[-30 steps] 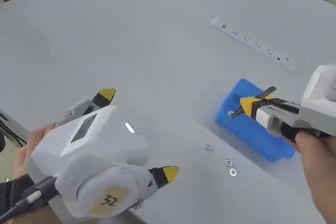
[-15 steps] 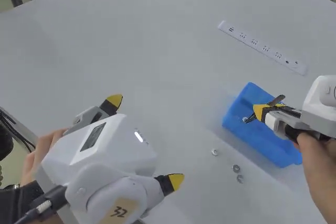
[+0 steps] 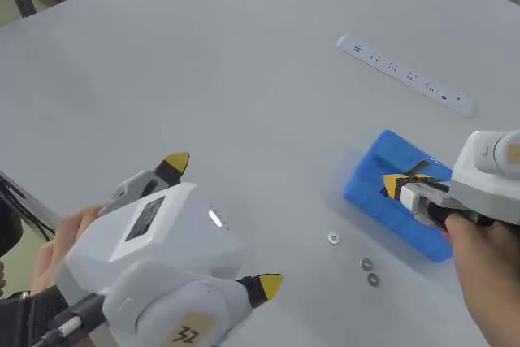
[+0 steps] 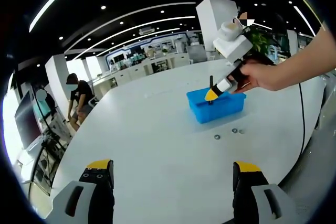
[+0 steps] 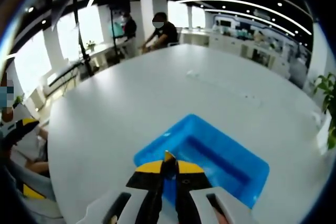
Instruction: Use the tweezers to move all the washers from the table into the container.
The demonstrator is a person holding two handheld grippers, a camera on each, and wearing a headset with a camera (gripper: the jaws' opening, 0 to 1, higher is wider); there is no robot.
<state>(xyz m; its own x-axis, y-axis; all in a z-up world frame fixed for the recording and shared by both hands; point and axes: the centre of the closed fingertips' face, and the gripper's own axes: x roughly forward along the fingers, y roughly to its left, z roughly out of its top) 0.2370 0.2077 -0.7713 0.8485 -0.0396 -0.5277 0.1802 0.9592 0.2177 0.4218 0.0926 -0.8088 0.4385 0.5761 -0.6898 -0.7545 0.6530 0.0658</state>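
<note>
Lowered the right gripper (image 3: 397, 185) a touch over the blue container (image 3: 370, 183) since half a second ago, hiding more of the tweezers (image 5: 168, 157) behind the yellow tips. Left all three washers in their earlier spots on the table (image 3: 244, 62): lone washer (image 3: 333, 238), second washer (image 3: 366, 263), third washer (image 3: 373, 279). Kept the left gripper (image 3: 219, 223) at 7 o'clock of the head view, much as before.

Clenching the right jaws on the tweezers, pressed nearly together with just the dark tool in the slit, per the right gripper view. Pointing the tweezers' tip toward 12 o'clock there, over the near wall of the container (image 5: 226, 156), blue hollow beyond. Cannot tell about any washer at the tip: too small, too blurred.

Holding the left jaws released and spread wide above bare table. Facing, in the left gripper view, the container (image 4: 226, 109) at 1 o'clock, the right gripper (image 4: 212, 94) poised over it, a hand (image 4: 257, 75) wrapped round the handle.

Finding the container at 4 o'clock of the head view, flat on the table. Finding the washers outside it, on the table toward 7 o'clock of the container: lone washer near its wall but apart, second washer and third washer close together at 4 o'clock of the lone one, apart from it. Spotting a white power strip (image 3: 404, 75) at 12 o'clock of the container, well apart.
</note>
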